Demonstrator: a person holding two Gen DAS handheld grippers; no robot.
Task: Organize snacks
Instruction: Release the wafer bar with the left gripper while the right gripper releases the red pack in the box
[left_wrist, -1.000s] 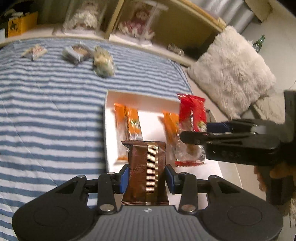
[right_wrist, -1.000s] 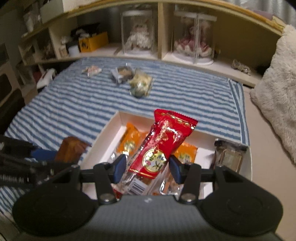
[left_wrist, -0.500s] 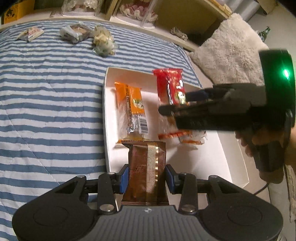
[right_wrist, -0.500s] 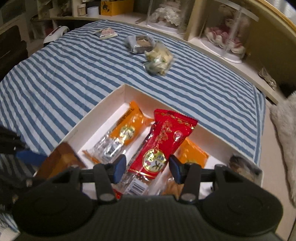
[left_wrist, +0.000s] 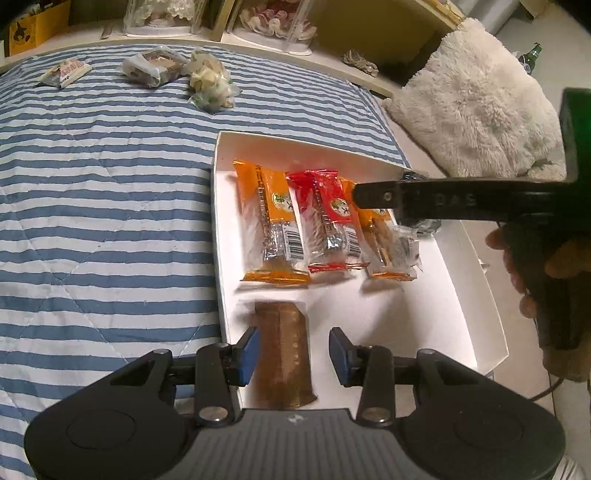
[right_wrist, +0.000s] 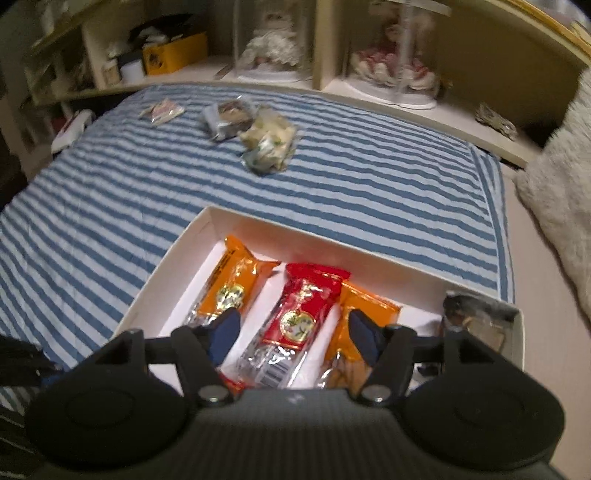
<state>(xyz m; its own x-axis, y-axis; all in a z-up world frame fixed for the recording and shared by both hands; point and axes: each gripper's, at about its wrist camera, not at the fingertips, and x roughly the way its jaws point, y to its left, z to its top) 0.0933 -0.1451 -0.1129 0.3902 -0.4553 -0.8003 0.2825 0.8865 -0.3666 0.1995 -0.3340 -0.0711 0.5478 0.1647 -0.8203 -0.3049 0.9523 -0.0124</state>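
Observation:
A white box (left_wrist: 480, 280) (right_wrist: 173, 254) lies on the striped bed. In it lie an orange snack pack (left_wrist: 267, 218) (right_wrist: 231, 284), a red snack pack (left_wrist: 325, 218) (right_wrist: 299, 314) and a second orange pack (left_wrist: 384, 236) (right_wrist: 364, 310) side by side. My left gripper (left_wrist: 293, 350) is open, its jaws apart around a brown snack pack (left_wrist: 282, 350) that lies in the box's near part. My right gripper (right_wrist: 293, 332) is open just above the red pack; it also shows in the left wrist view (left_wrist: 443, 201).
Three loose snacks lie far off on the bed: a small white pack (left_wrist: 66, 72), a grey-wrapped one (left_wrist: 153, 66) and a pale one (left_wrist: 210, 83). A dark pack (right_wrist: 476, 317) sits in the box's right corner. A fluffy pillow (left_wrist: 476, 110) lies to the right.
Both grippers have opened. The right one has let go of the red pack, now lying between the orange packs. The left one has let go of the brown pack in the box.

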